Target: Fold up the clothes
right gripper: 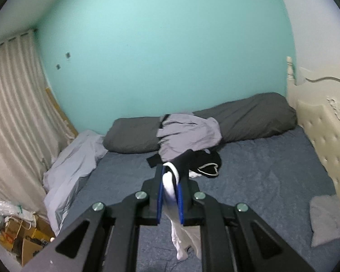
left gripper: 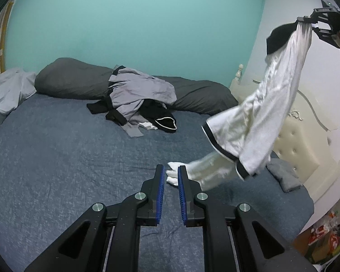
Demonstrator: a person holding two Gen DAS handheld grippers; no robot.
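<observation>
- white shirt (left gripper: 260, 113) with black trim hangs above the bed (left gripper: 56, 158), pinched at the top by the right gripper (right gripper: 170, 181).
- left gripper (left gripper: 171, 176), nearly closed, nips its lower corner; lift evenly, spread flat.

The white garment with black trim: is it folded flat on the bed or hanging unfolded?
Hanging unfolded. The right gripper holds the white garment up by one end; its lower end trails to the bed.
</observation>
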